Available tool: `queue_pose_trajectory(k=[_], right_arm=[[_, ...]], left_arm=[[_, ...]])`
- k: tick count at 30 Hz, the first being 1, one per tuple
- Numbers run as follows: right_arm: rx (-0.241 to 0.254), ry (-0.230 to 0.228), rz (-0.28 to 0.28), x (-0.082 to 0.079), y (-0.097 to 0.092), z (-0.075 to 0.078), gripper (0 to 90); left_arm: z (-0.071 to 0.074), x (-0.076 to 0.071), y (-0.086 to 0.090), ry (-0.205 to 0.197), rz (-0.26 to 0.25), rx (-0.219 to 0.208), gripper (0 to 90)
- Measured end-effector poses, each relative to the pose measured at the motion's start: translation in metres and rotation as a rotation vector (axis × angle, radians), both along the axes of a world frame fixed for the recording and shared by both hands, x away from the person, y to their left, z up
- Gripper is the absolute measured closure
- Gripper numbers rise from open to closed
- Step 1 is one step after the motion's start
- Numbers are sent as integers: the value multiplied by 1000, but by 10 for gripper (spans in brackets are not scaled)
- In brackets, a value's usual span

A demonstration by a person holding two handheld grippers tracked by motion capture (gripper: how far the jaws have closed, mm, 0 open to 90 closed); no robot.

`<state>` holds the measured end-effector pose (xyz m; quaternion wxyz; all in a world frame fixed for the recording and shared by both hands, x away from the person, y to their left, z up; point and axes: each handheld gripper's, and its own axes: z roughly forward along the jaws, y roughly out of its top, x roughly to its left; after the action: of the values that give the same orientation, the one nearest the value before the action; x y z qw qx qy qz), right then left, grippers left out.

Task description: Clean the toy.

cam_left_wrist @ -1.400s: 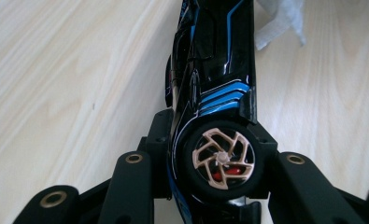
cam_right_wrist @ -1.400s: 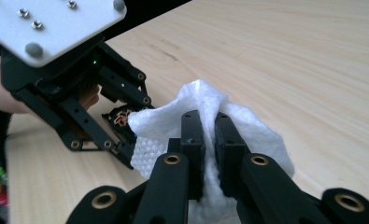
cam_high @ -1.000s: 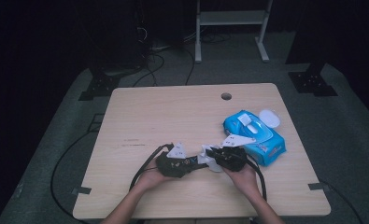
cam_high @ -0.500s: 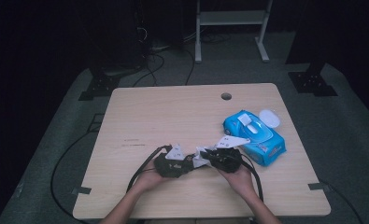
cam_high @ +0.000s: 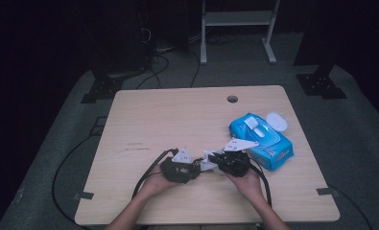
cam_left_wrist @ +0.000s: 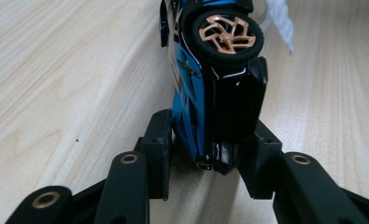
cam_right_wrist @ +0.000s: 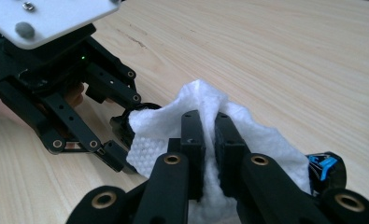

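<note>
Table room: the light wooden table (cam_high: 177, 120) lies bare across its far and left stretches; both grippers work close to the near edge.
Right-side obstacle: the blue wet-wipe pack (cam_high: 261, 139) sits just beside the right gripper (cam_high: 215, 165).
Left gripper (cam_left_wrist: 205, 154): jaws just reopened a little, pinching the blue-and-black toy car (cam_left_wrist: 210, 79), tipped on its side.
Right gripper: clamped on the white crumpled wipe (cam_right_wrist: 205, 116), which presses against the car.

The white wipe (cam_right_wrist: 205, 121) covers most of the toy car (cam_right_wrist: 323, 171) in the right gripper view, so just a small blue and black bit peeks out. In the left gripper view the car's front end runs off the top edge. From high up, both look too tiny to make out.
</note>
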<state>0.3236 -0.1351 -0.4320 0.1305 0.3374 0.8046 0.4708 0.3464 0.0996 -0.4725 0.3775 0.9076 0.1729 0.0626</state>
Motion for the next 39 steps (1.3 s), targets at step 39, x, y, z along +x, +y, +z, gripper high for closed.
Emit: queue_pose_trajectory(k=[39], right_arm=[[-31, -20, -14, 1, 4, 4, 839]], left_arm=[[-1, -7, -13, -139, 34, -41, 660]])
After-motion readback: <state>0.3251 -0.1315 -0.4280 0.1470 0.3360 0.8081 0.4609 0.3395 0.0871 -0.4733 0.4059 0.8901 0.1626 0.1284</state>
